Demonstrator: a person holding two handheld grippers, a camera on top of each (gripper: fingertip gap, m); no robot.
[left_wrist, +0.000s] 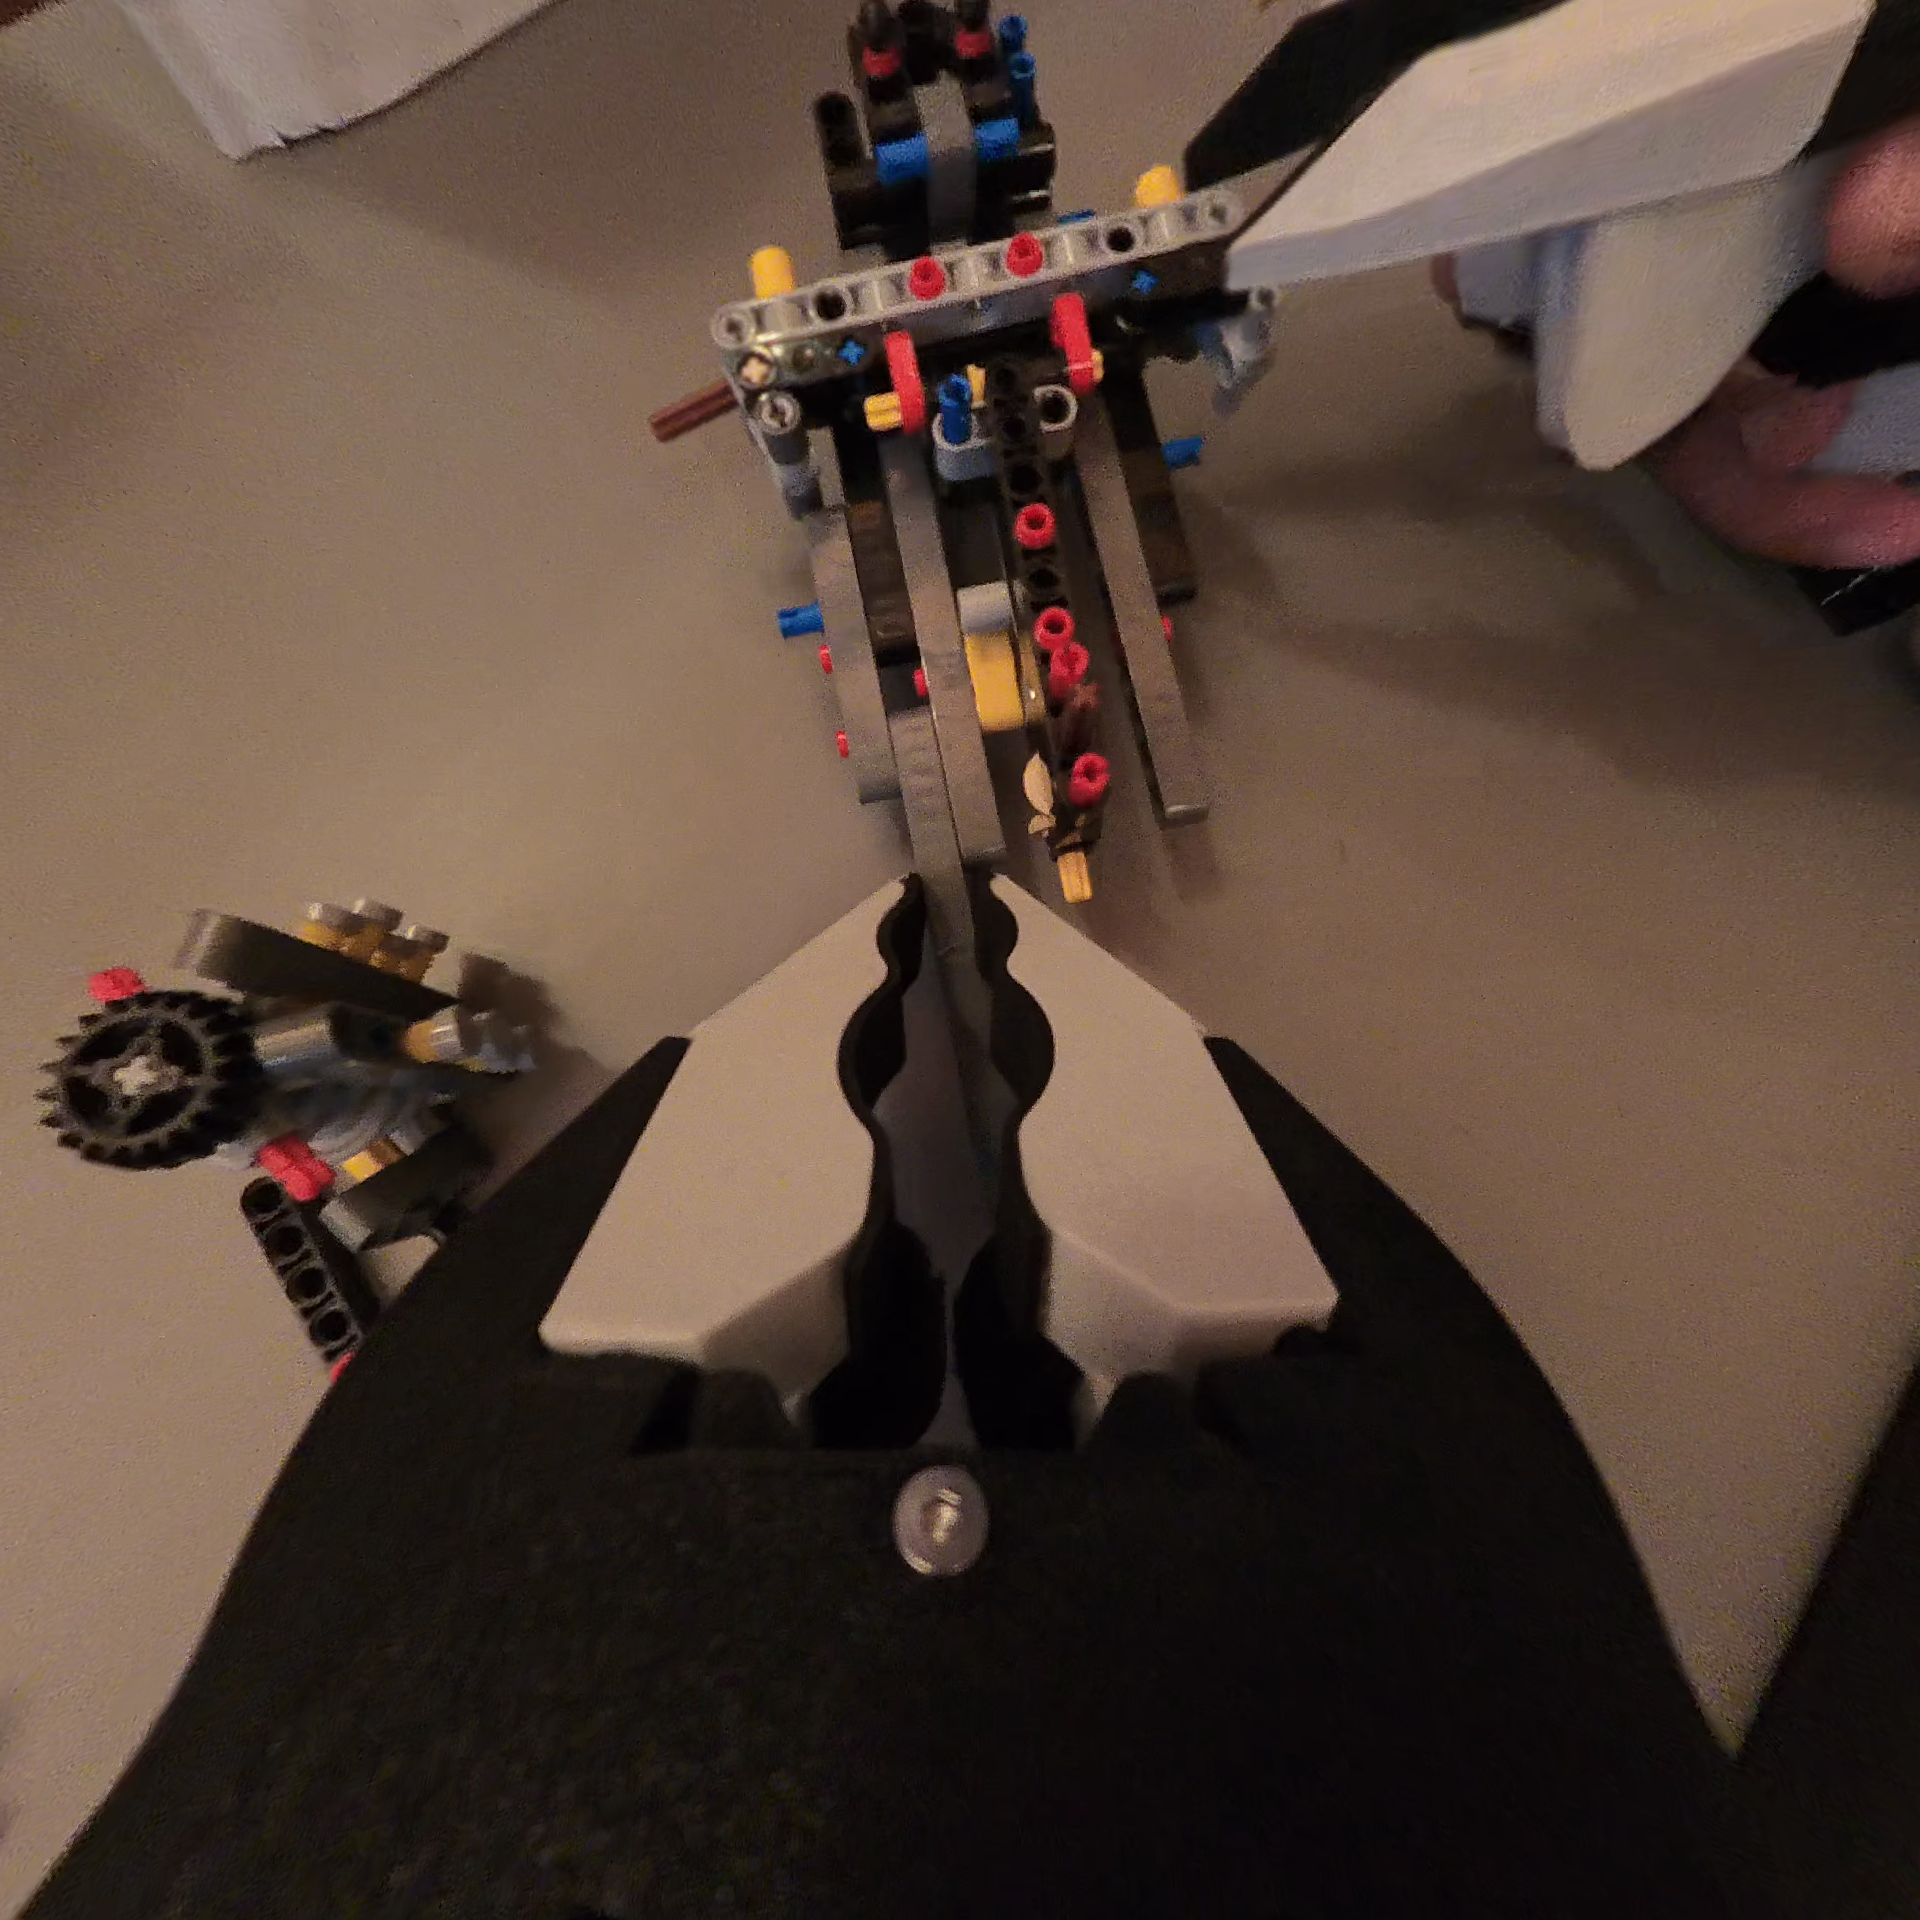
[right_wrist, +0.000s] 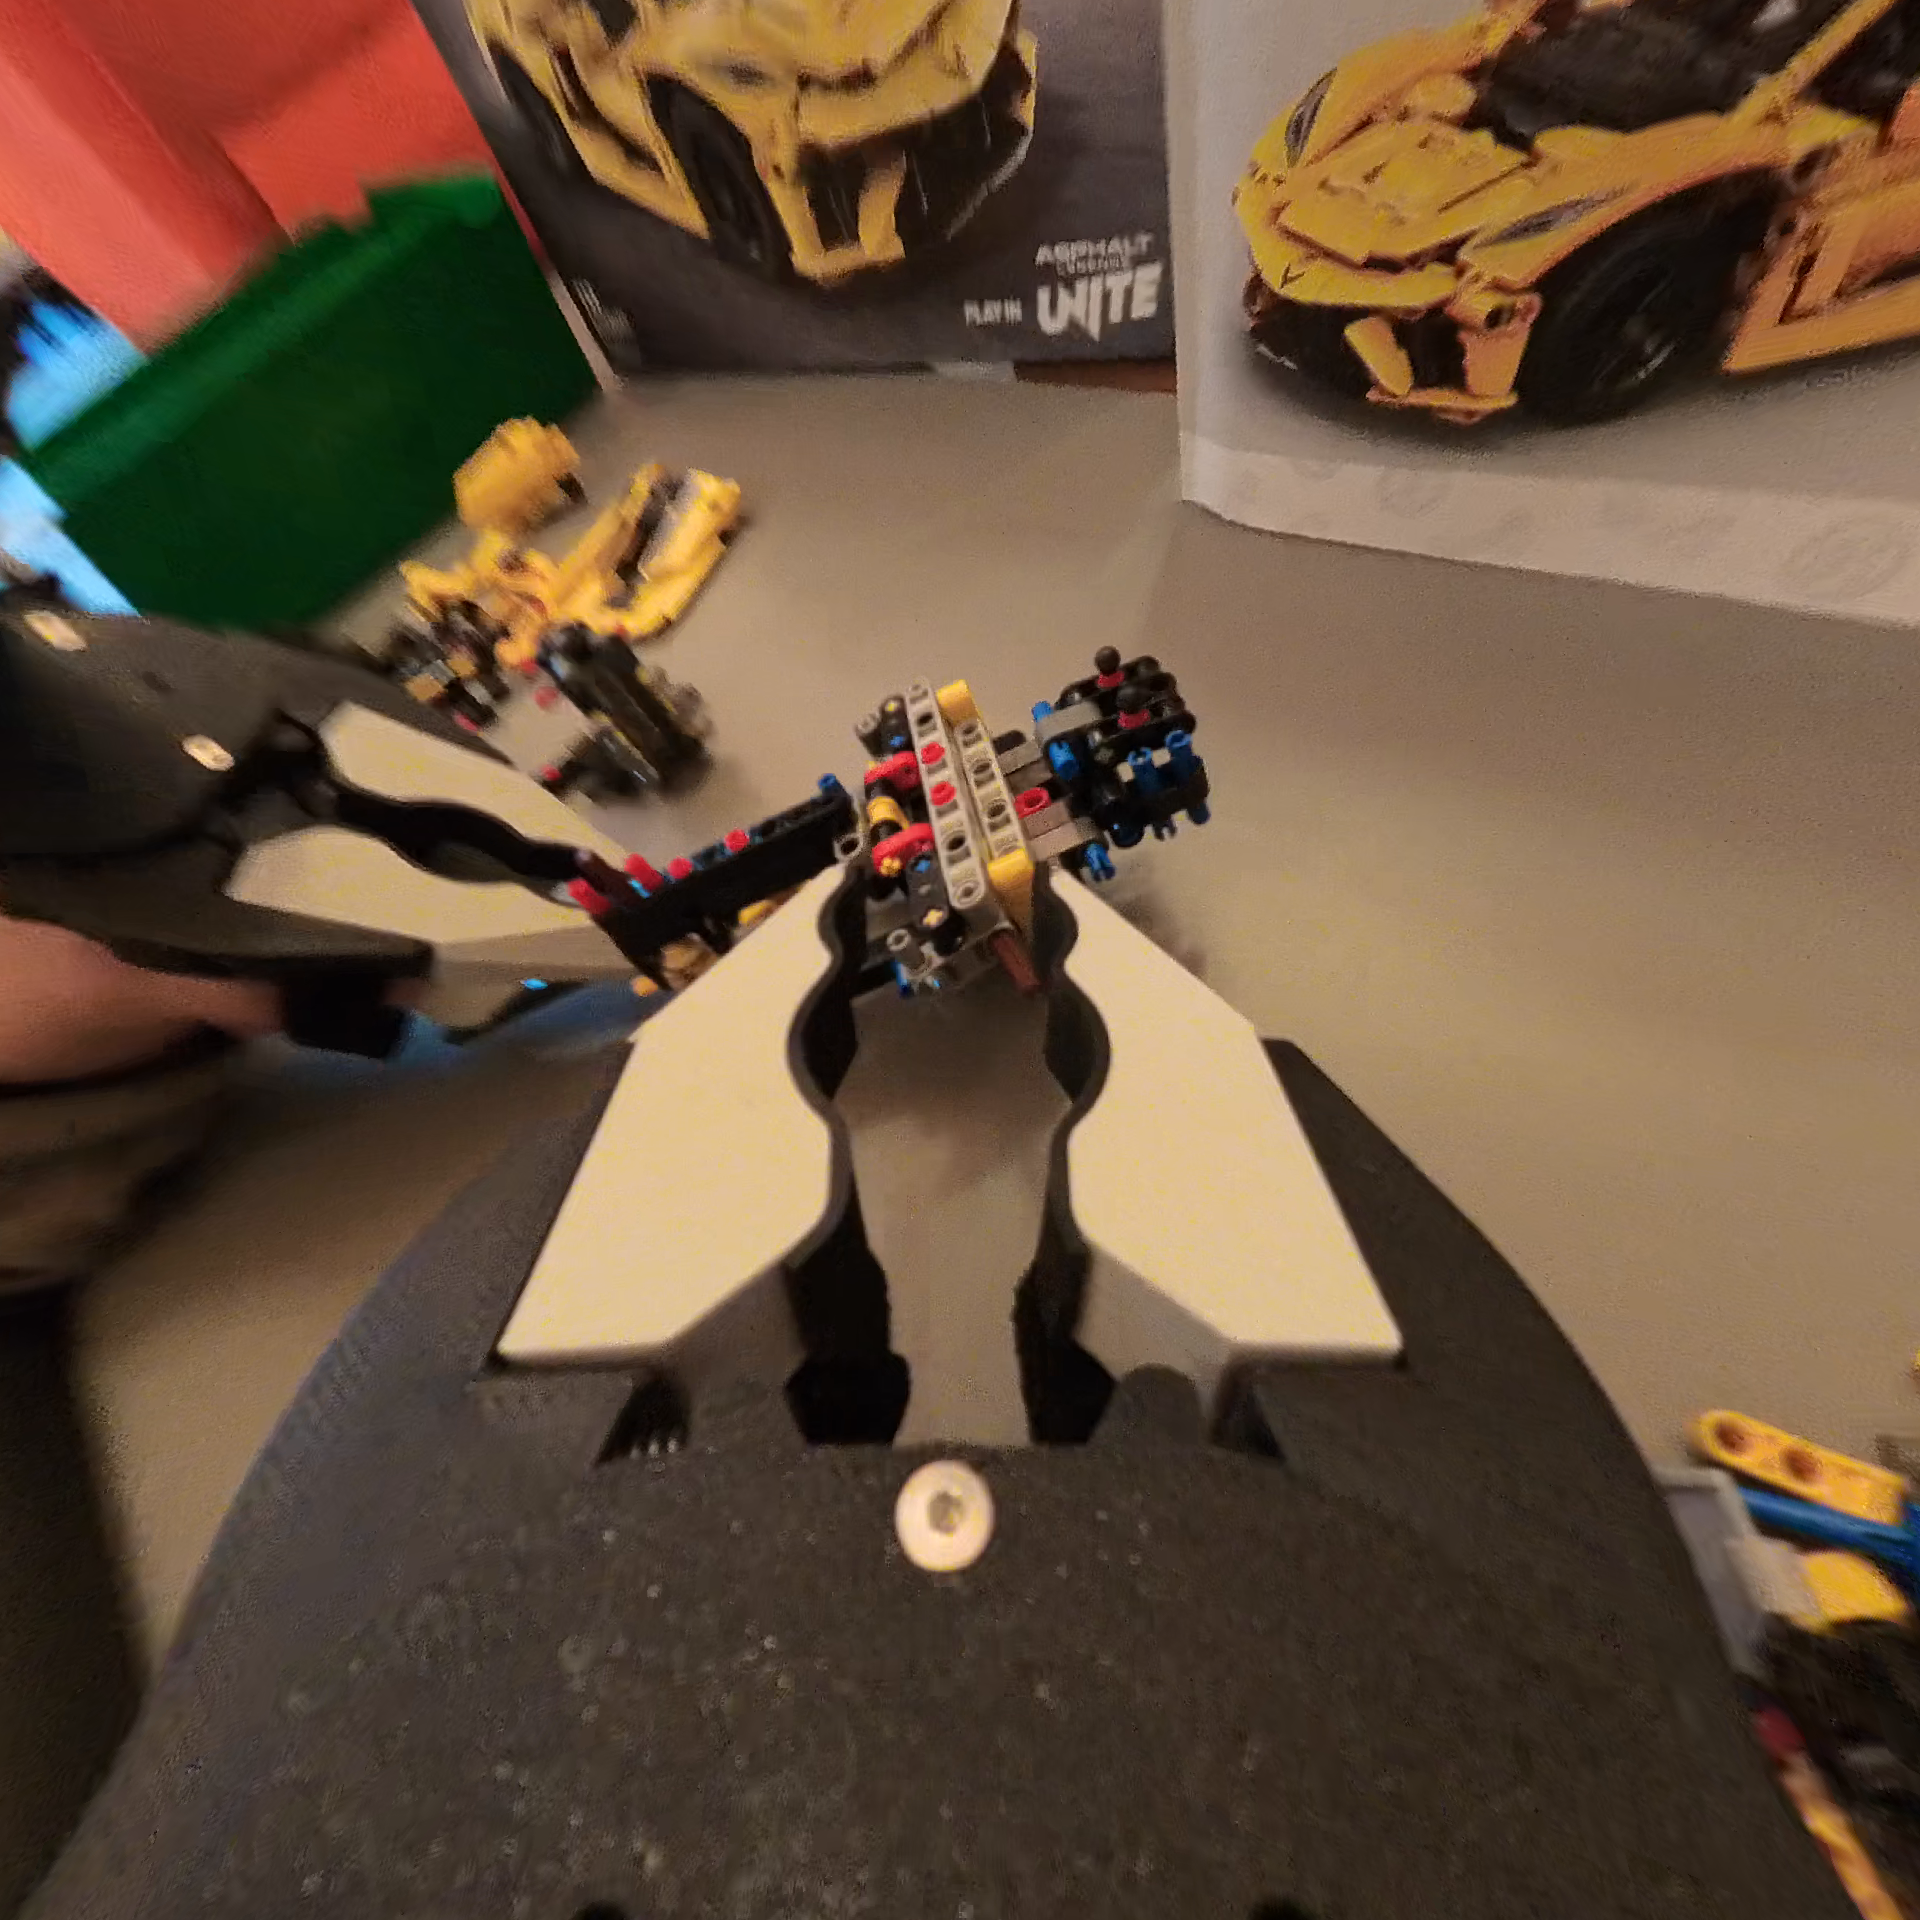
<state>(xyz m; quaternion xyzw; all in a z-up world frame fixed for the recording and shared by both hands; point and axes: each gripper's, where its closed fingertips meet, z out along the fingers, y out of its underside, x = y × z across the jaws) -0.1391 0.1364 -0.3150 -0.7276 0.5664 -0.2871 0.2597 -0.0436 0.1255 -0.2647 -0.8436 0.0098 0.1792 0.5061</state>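
A toy-brick chassis assembly (left_wrist: 997, 540) of black and grey beams with red, blue and yellow pins sits over the grey table. My left gripper (left_wrist: 951, 894) is shut on a thin grey beam (left_wrist: 940, 727) at its near end. My right gripper (right_wrist: 951, 914) is closed on the sides of the assembly (right_wrist: 966, 810), at the end of its light grey cross beam (right_wrist: 951, 800). The right gripper also shows at the top right of the left wrist view (left_wrist: 1455, 156). The left gripper shows in the right wrist view (right_wrist: 416, 831), held by a hand (right_wrist: 104, 997).
A smaller build with a black gear (left_wrist: 145, 1081) lies to the left. Yellow car body parts (right_wrist: 582, 582) lie beyond, before a green box (right_wrist: 312, 416). Two pictures of a yellow car (right_wrist: 831, 156) (right_wrist: 1558, 260) stand at the back. Loose pieces (right_wrist: 1818, 1538) lie at the right edge. My hands' fingertips stand some 11 centimetres from each other.
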